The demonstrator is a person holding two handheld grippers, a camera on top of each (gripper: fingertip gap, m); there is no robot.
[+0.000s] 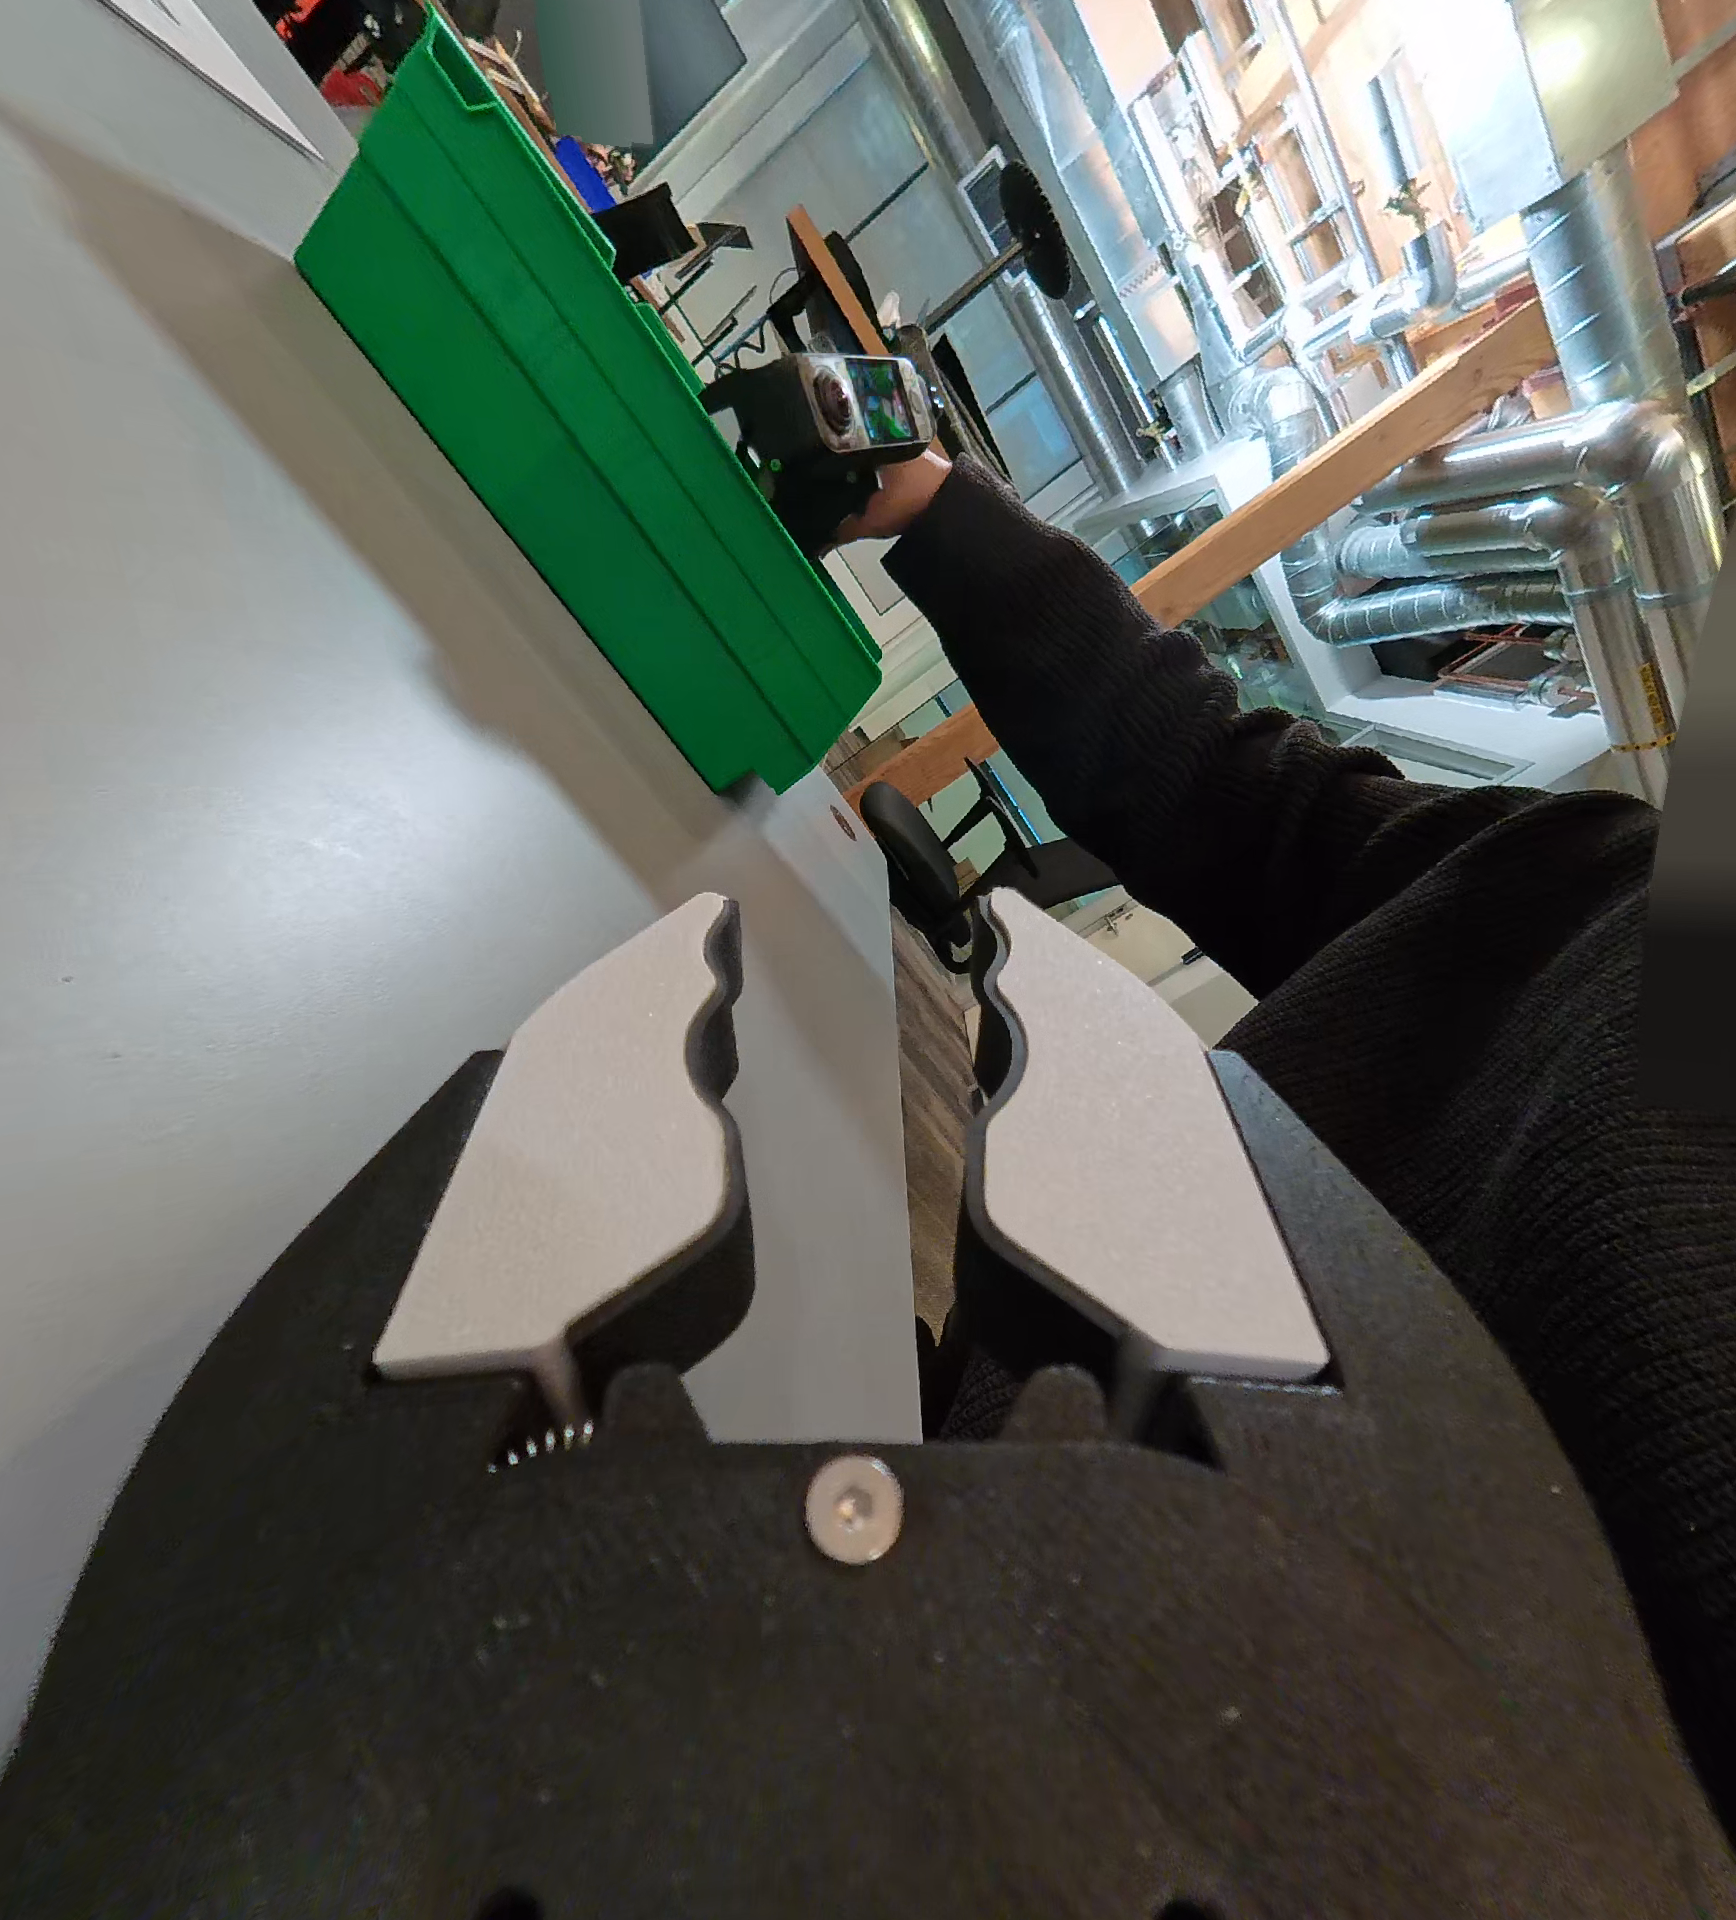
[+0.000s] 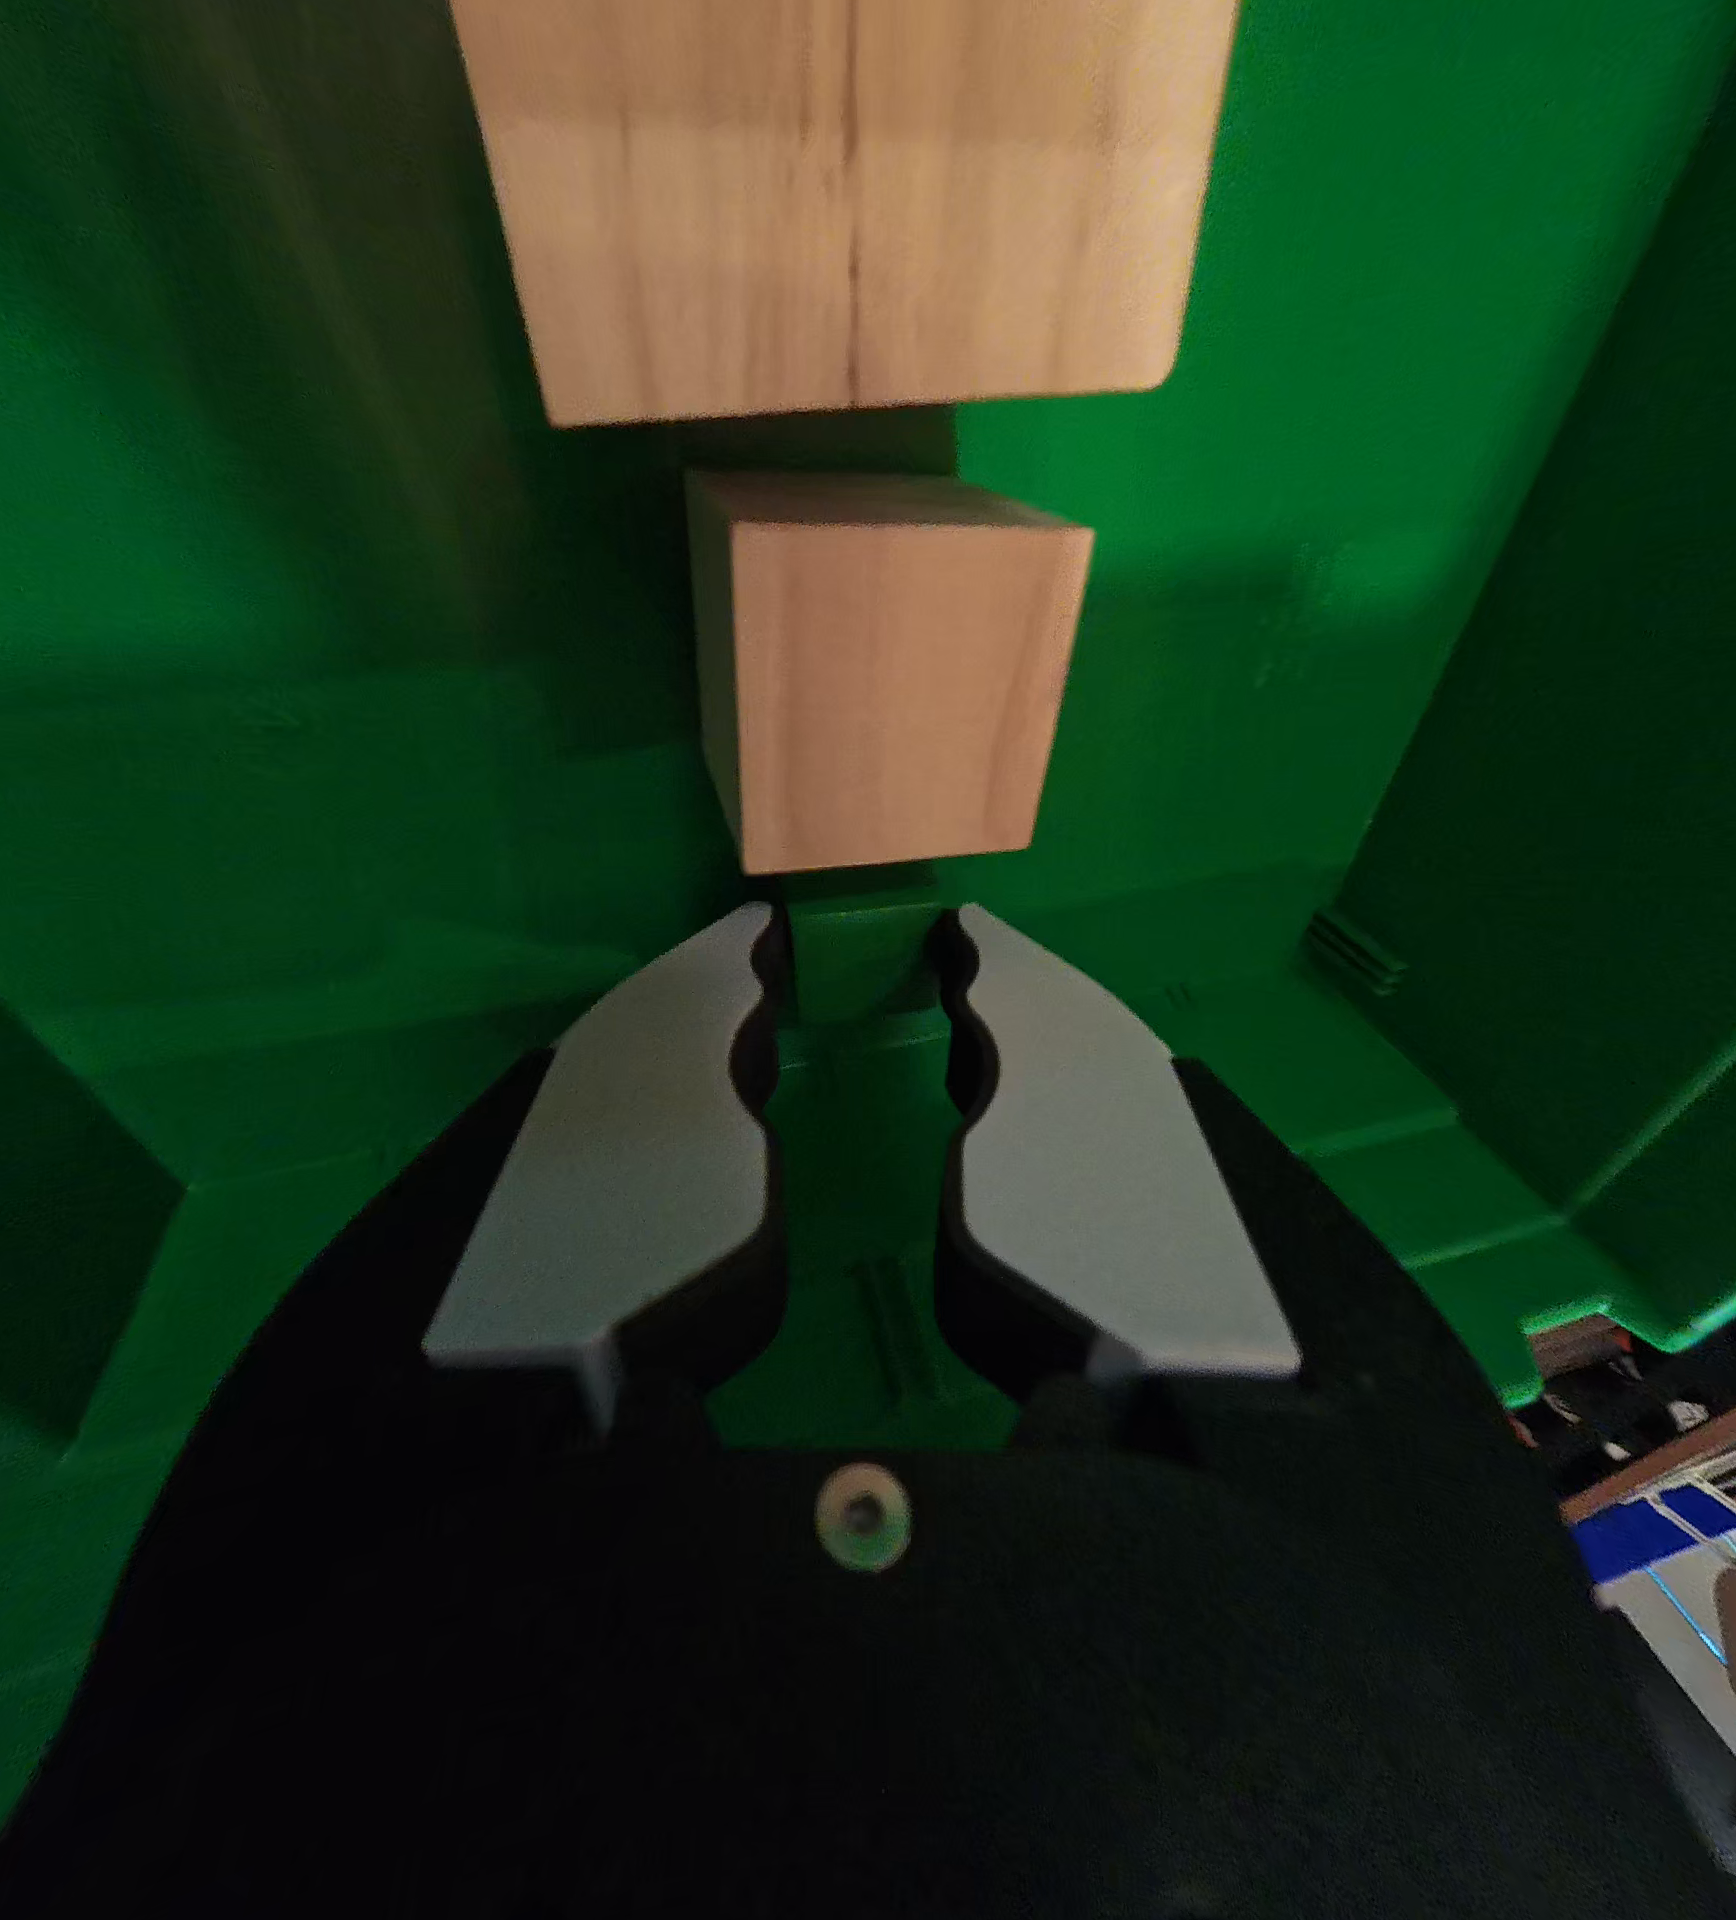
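Observation:
My right gripper (image 2: 859, 925) is open inside a green plastic bin (image 2: 220, 623). A small wooden cube (image 2: 895, 696) lies on the bin floor just beyond its fingertips, apart from them. A larger wooden block (image 2: 843, 208) lies farther on. Nothing is between the fingers. My left gripper (image 1: 864, 925) is open and empty, held over the edge of a white table (image 1: 220, 831), away from the bin (image 1: 552, 436). In the left wrist view the right gripper's camera body (image 1: 843, 405) shows at the bin's rim, held by a hand in a black sleeve (image 1: 1103, 675); its fingers are hidden in the bin.
The bin stands on the white table near its far edge. A black office chair (image 1: 926, 862) stands beyond the table edge. Metal ducts (image 1: 1466, 520) and wooden beams fill the background. A black-clothed arm or body (image 1: 1518, 1143) is close at the right of the left gripper.

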